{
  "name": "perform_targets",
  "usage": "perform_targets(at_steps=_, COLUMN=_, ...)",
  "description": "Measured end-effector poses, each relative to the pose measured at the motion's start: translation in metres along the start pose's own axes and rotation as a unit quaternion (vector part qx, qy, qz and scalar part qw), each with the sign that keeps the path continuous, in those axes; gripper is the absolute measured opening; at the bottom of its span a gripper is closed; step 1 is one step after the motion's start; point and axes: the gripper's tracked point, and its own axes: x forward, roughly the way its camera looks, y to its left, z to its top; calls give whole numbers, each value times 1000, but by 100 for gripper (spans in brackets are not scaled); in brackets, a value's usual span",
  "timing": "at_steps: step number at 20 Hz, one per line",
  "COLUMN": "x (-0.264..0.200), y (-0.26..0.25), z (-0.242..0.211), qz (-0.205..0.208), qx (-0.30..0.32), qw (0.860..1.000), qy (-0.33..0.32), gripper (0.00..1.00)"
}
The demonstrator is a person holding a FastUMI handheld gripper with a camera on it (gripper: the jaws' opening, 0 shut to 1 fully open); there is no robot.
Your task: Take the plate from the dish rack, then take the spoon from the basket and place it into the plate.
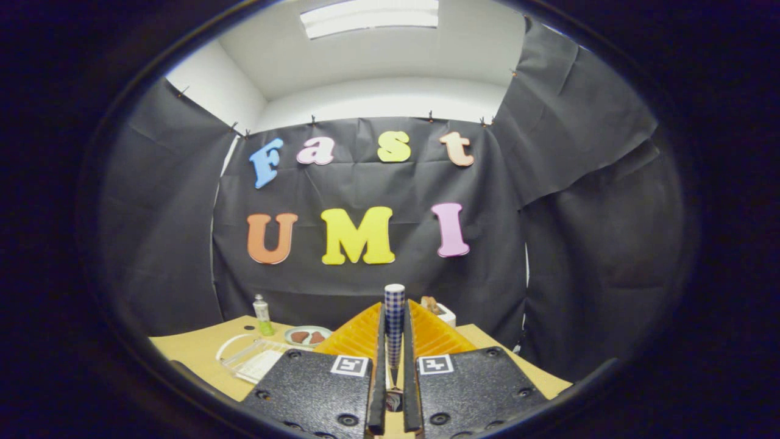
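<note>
Spoon [394, 317], checked handle upright, pinched between the tongs [394, 366] above the orange dish rack [429, 335]; plate [308, 335] lay left of the rack on the worktop [195, 347]; step judged: carrying, next lowering into plate.

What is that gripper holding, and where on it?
The gripper is shut on the checked spoon handle, which stands upright between the fingers, gripped along its lower part; the top end sticks up free.

Spoon [394, 317] bowl hidden low between the fingers [379, 378] — basket [365, 332] partly blocked
</note>
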Motion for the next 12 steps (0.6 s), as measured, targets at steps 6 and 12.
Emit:
perform_targets(at_steps=6, x=-32, y=67, z=-63, qz=23, qx=-1, qw=999, qy=40, gripper=17)
perform_targets(at_steps=12, x=-46, y=95, z=-118, qz=2, qx=8, qw=1000, qy=19, gripper=16)
